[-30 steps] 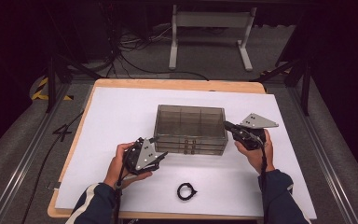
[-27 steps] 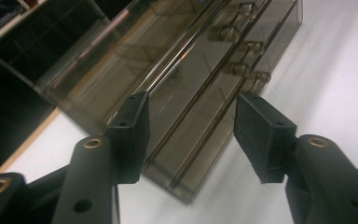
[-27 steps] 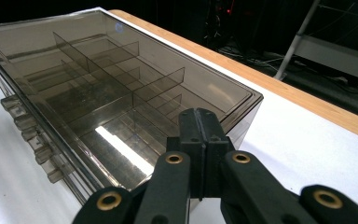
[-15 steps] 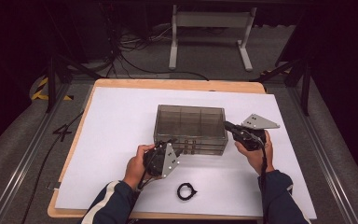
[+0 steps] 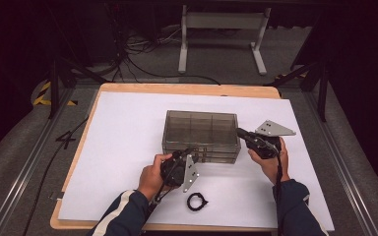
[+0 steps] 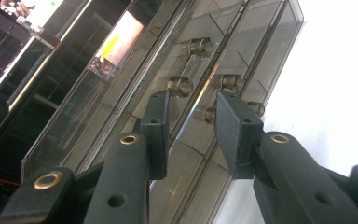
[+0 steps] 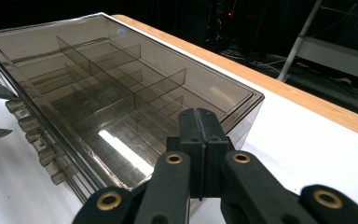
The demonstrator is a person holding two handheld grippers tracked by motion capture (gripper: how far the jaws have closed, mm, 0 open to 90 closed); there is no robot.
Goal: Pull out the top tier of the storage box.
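Nearest the person, a small black ring (image 5: 195, 201) lay on the white sheet (image 5: 123, 137) covering the bench (image 5: 177, 89), close to its near edge and between the two forearms. Just beyond it, the left hand (image 5: 152, 176) held the left claw (image 5: 189, 153) up to the front face of the smoky clear drawer box (image 5: 202, 129). In the left gripper view, the left claw (image 6: 192, 122) was spread, its two black jaws standing apart around the small knobs (image 6: 181, 86) on the drawer fronts, with one knob showing in the gap between them; whether either jaw touched a knob could not be told. To the right, the right hand (image 5: 269, 161) held the right claw (image 5: 239, 132) at the box's right end. In the right gripper view, the right claw (image 7: 199, 122) was pressed together with nothing between the jaws, its tips at the near corner of the box lid; contact could not be told. The drawer box sat about mid-bench on the white sheet, its top showing a grid of dividers and its knobs in a row along the front. Farther off, past the bench's wooden far edge, cables (image 5: 142, 54) trailed over the floor and a white metal stand (image 5: 221, 29) stood against the dark background.
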